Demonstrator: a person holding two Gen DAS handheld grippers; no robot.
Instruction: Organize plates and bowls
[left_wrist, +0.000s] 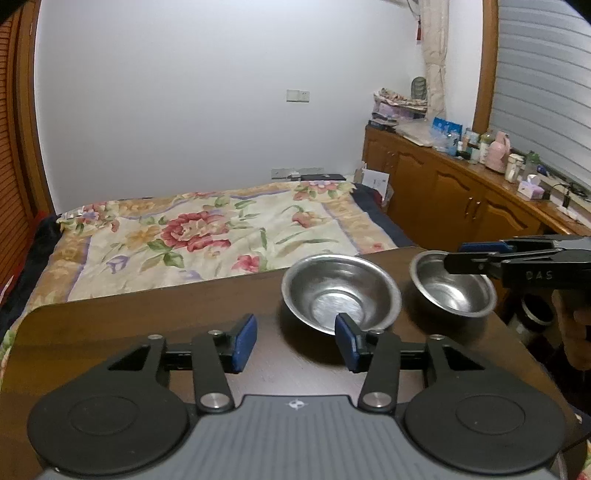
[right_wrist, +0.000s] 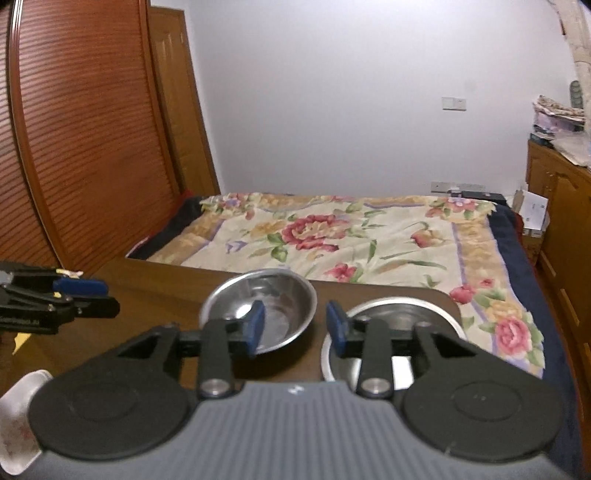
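a lived-in home bedroom. straight ahead at twelve o'clock lies a bed (left_wrist: 207, 236) under a flowered quilt (right_wrist: 354, 240), against a plain white wall (left_wrist: 207, 92). at nine o'clock stand slatted wooden wardrobe doors (right_wrist: 85, 140). at two o'clock a low wooden cabinet (left_wrist: 454, 192) carries bottles, a tissue box (left_wrist: 530, 188) and folded cloth.

A floral bedspread (left_wrist: 207, 236) is covering the bed ahead of the fingers, a white wall (left_wrist: 221, 92) is rising beyond it, a cluttered wooden sideboard (left_wrist: 454, 192) is running along the right, and a louvred wooden wardrobe (right_wrist: 85, 140) is standing left.
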